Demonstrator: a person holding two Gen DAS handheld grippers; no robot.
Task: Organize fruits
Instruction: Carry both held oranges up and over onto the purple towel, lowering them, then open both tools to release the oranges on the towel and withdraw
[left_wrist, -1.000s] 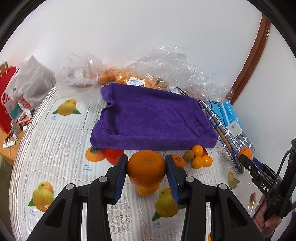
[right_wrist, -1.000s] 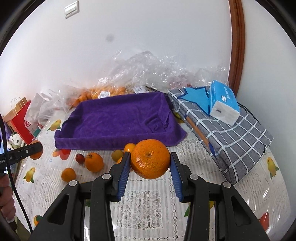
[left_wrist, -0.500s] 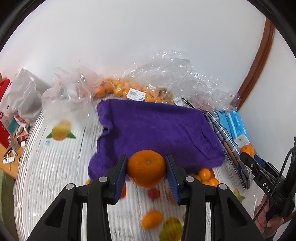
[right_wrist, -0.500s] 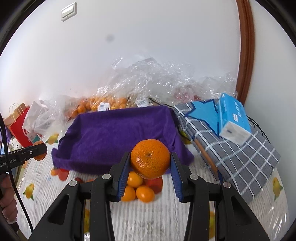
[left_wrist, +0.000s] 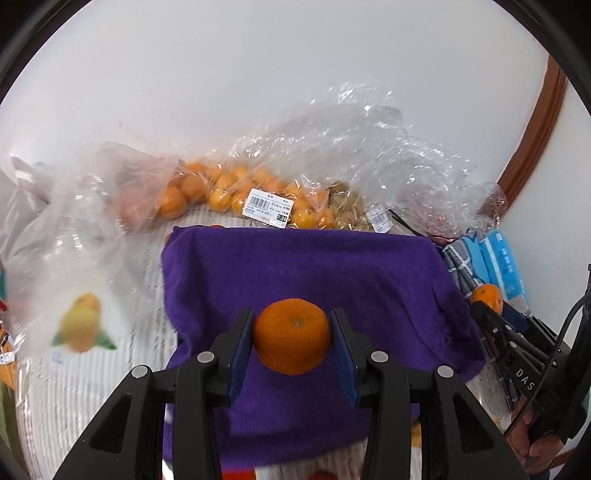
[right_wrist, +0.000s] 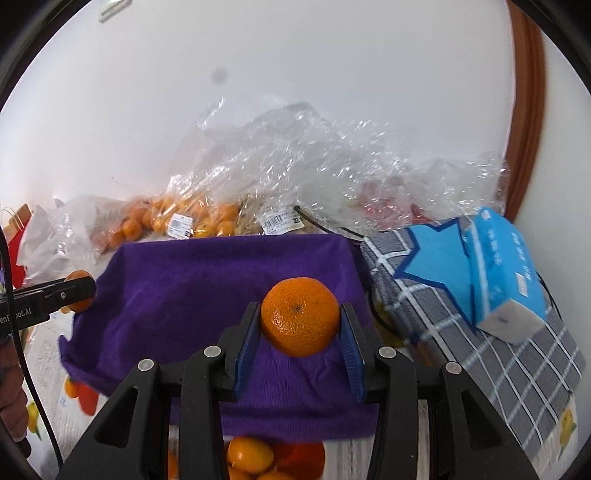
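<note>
My left gripper (left_wrist: 291, 336) pinches one orange (left_wrist: 291, 335), my right gripper (right_wrist: 300, 317) another orange (right_wrist: 300, 316), both above the purple towel (left_wrist: 332, 273). Beyond it, bagged fruit (left_wrist: 229, 192) blurs behind crinkled plastic; loose fruit (right_wrist: 251, 456) below my right fingers is half-hidden.

Grey checked bundle (right_wrist: 498, 332) lies right of purple towel (right_wrist: 221, 288), blue star patch (right_wrist: 436, 262) on top; blue tissue pack (right_wrist: 502, 266) rests on bundle. Crumpled clear plastic wrap (right_wrist: 317, 162) heaped against white wall (right_wrist: 295, 66). Brown wooden trim (right_wrist: 528, 103) runs up far right. Red paper bag (right_wrist: 14, 236) at left edge. Surface cover (left_wrist: 85, 325) printed with fruit pictures
</note>
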